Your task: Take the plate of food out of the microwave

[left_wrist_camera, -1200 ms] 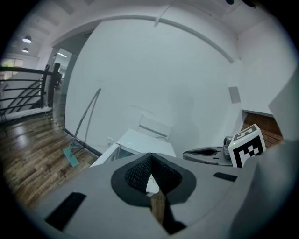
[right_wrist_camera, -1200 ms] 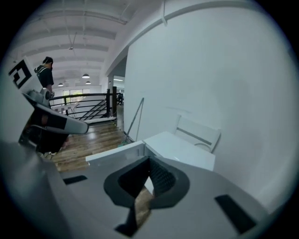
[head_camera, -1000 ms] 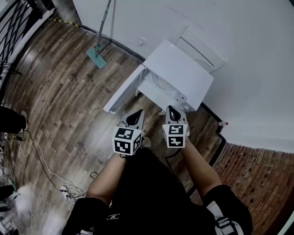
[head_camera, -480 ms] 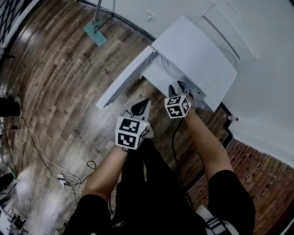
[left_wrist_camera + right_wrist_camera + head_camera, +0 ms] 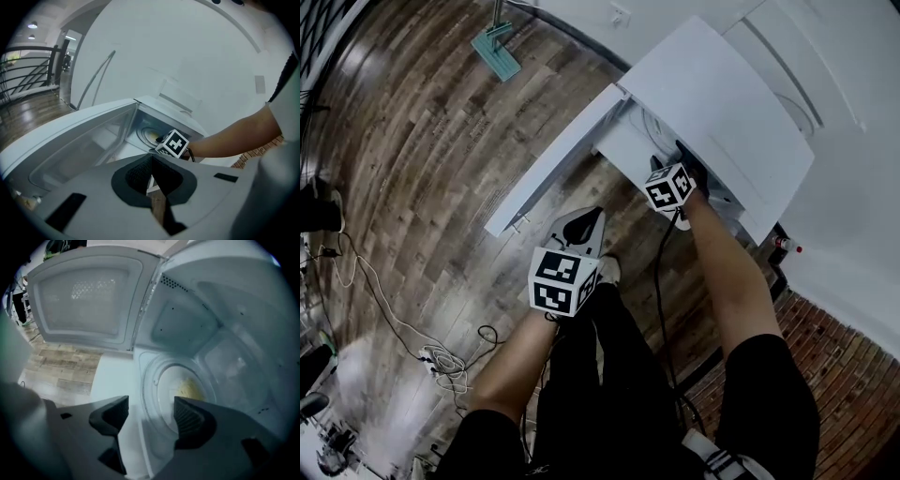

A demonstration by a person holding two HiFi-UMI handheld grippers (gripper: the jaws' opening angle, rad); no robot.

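Spreading under everything is the wooden floor (image 5: pixel 422 159), and against the white wall stands the white microwave (image 5: pixel 722 103), its door (image 5: pixel 553 159) swung wide to the left. Over the last second the head camera has tipped forward and the person's right arm has stretched out. The right gripper (image 5: pixel 150 416), which hung level with the other in front of the oven a second ago, now reaches into the mouth of the cavity. Its jaws were clenched then; now they are opening and stand far apart, with nothing pressed between them. That reads as the approach to the grasp: the plate is not yet held.

The left gripper (image 5: pixel 152 180) hangs back over the floor, clenched on nothing, well short of the oven.

The plate (image 5: pixel 168 380) still lies on the turntable inside the microwave, just ahead of the right gripper's jaws, with a pale yellow heap of food (image 5: pixel 191 389) on it.

No brand or lettering can be read on the oven; the only print is the black-and-white square markers on the gripper cubes.
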